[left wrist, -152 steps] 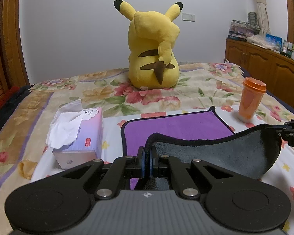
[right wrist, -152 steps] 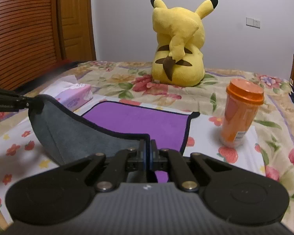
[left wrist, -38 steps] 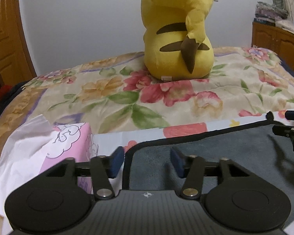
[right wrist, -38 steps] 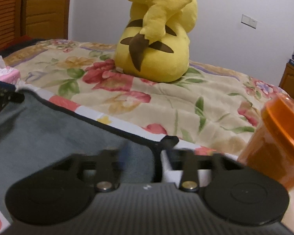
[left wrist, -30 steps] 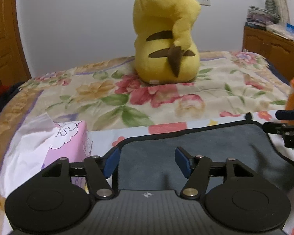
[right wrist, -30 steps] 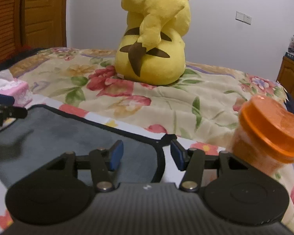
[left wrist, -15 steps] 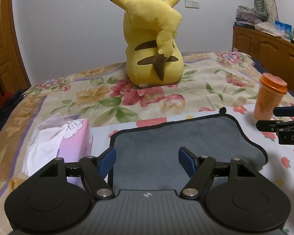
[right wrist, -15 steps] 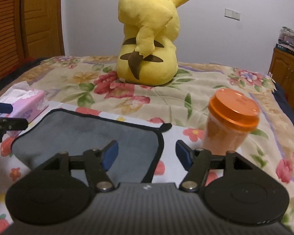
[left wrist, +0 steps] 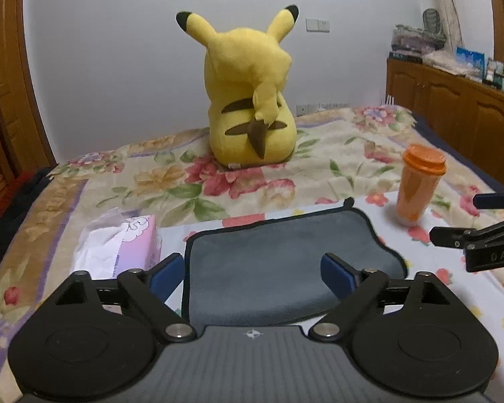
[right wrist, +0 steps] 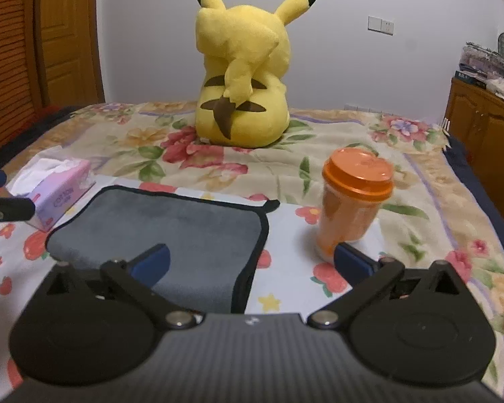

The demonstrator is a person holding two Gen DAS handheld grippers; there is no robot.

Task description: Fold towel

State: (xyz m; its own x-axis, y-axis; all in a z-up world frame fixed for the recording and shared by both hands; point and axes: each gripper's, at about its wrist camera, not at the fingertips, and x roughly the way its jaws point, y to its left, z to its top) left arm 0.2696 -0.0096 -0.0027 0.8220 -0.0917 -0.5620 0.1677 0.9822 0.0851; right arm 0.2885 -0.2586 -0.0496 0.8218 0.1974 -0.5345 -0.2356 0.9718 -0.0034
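Note:
The towel (left wrist: 279,262) lies folded in half on the bed, grey side up with a black hem; it also shows in the right wrist view (right wrist: 171,235). My left gripper (left wrist: 252,273) is open and empty, raised above the towel's near left part. My right gripper (right wrist: 250,262) is open and empty, raised above the towel's right edge. The right gripper also shows at the right edge of the left wrist view (left wrist: 480,221). The left gripper's fingers (right wrist: 6,208) show at the left edge of the right wrist view.
A yellow plush toy (left wrist: 248,100) sits behind the towel. A pink tissue box (left wrist: 124,245) lies left of the towel. An orange lidded cup (right wrist: 352,201) stands right of it. Wooden cabinets (left wrist: 453,107) stand at the far right.
Both grippers carried the near edge over onto the far edge, then opened and let go. Since then both have drawn back and up, away from the folded towel.

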